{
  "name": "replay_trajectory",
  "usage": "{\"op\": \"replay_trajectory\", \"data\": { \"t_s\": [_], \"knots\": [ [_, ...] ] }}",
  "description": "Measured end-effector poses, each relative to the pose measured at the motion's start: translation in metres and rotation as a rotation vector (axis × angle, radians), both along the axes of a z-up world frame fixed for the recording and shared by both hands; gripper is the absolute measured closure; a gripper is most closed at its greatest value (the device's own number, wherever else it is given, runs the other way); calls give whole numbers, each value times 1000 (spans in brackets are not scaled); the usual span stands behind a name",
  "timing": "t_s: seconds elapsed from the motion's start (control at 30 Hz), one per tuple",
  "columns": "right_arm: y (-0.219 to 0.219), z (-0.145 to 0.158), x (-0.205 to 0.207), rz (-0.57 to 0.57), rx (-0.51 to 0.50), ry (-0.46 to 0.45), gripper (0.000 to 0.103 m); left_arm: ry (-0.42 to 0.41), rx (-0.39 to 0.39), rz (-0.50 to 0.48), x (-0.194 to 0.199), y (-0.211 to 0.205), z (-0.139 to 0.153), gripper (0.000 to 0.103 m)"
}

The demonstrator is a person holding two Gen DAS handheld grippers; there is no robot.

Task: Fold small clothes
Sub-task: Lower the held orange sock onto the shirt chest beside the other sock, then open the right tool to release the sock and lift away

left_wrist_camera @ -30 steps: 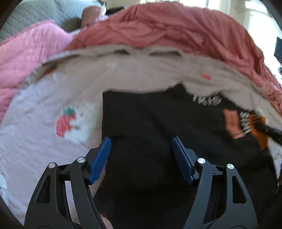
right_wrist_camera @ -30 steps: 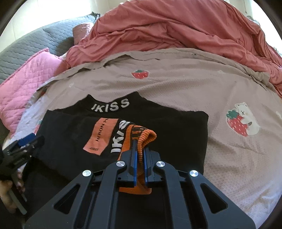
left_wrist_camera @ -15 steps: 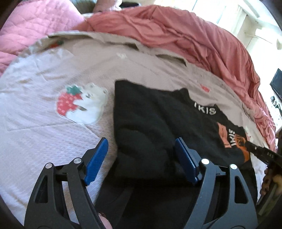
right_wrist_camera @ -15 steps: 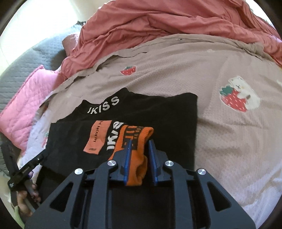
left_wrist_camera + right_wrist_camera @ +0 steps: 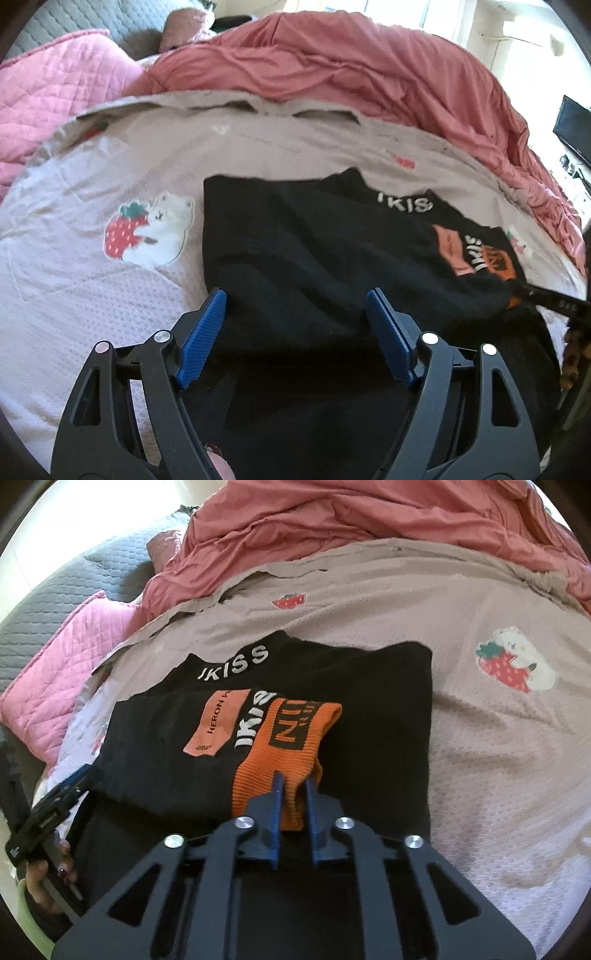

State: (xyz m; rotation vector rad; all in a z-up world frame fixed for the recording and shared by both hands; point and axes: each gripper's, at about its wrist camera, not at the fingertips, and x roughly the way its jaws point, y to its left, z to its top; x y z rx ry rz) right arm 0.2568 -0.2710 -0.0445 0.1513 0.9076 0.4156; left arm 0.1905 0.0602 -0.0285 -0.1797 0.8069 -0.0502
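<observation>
Right gripper (image 5: 293,797): jaws nearly closed, having just narrowed, pinching the orange ribbed cuff (image 5: 291,734) of the black sweater (image 5: 369,709); a strip of orange knit showed between the blue pads. Left gripper (image 5: 295,325): jaws wide apart, having just opened a little, nothing clamped; the sweater's black fold lay in the gap below them, with no pad seen pressing on it. From the right wrist camera the sweater filled the centre, partly folded, collar lettering at 11 o'clock of the cuff, an orange patch (image 5: 216,723) at 9 o'clock. It rested on a beige bedspread (image 5: 480,757); a strawberry-bear print (image 5: 513,664) sat at 2 o'clock, a red quilt (image 5: 369,513) at 12 o'clock, a pink pillow (image 5: 66,664) at 9 o'clock. Judged handling: light, limp, thick knit, likely to sag and drag rather than slip. Ribbed cuffs, hem and fold corners offered the firmest holds; a single-layer pinch risked pulling the folded layers apart.
</observation>
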Motion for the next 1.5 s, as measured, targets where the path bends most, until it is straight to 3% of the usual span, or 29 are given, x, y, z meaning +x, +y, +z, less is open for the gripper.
{"op": "replay_trajectory", "data": {
  "t_s": [0.17, 0.37, 0.53, 0.63, 0.77, 0.9, 1.0, 1.13, 1.33, 1.5],
  "knots": [
    [0, 11, -13, 15, -82, -48, 101, 15, -20, 12, 1, 5, -3, 33],
    [-5, -12, -6, -19, -126, 1, 100, 25, -12, 5, 1, 3, -5, 33],
    [-9, -9, -9, -38, -135, -6, 91, 25, -13, 7, 1, 4, -5, 33],
    [-14, -3, -13, -57, -121, -20, 90, 22, -24, 12, -2, 7, -3, 33],
    [-15, 10, -18, -57, -89, -65, 86, -35, -72, 56, -8, 25, 13, 33],
    [-4, 20, -20, -33, -80, -100, 72, -55, -86, 106, -11, 40, 18, 33],
    [11, 25, -21, -2, -78, -123, 68, -74, -108, 100, -12, 40, 22, 33],
    [33, 25, -16, 30, -97, -132, 64, -95, -55, 44, -13, 22, 26, 33],
    [59, 20, -4, 64, -130, -141, 63, -44, -7, -33, -7, -1, 11, 33],
    [65, -3, 15, 44, -182, -67, 63, 14, 52, -55, 0, -11, -2, 30]
  ]
}}
